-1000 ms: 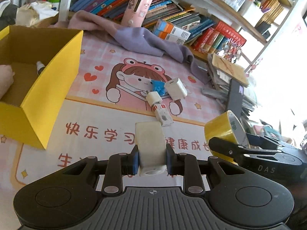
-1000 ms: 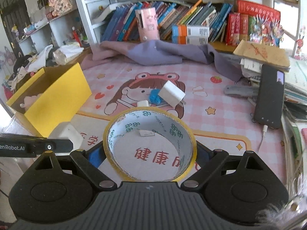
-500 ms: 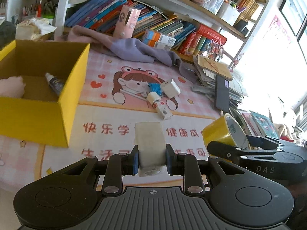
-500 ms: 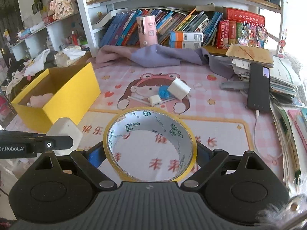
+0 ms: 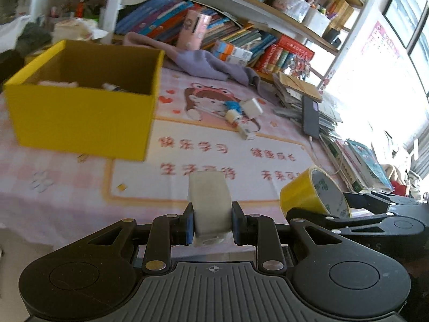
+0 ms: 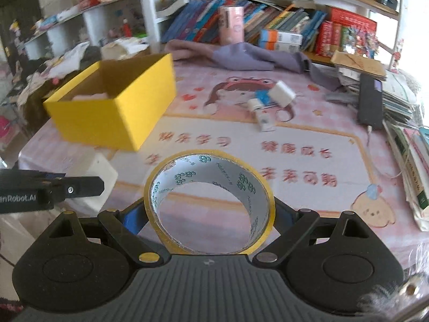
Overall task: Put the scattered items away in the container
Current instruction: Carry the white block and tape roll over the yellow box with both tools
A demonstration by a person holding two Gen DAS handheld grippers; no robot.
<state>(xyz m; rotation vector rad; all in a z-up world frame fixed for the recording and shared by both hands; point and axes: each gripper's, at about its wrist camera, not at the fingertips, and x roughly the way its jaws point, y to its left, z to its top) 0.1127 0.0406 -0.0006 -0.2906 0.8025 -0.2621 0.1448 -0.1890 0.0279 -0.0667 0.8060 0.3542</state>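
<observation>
Our left tongs (image 5: 210, 224) pinch a white block (image 5: 209, 201) at lower centre; our right tongs (image 6: 210, 214) clamp the tape roll (image 6: 209, 204); yellow box (image 5: 83, 112) upper left.

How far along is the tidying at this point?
Partway. The yellow cardboard box already holds a few items. In hand: the left gripper grips a white rectangular block, the right gripper a yellow tape roll. Left: the small white pieces on the pink mat.

Pink cartoon-print table mat (image 6: 295, 166) — yellow box (image 6: 112, 118), small white items (image 6: 268, 107), purple cloth (image 6: 254, 59), black phone (image 6: 370, 102) on it
</observation>
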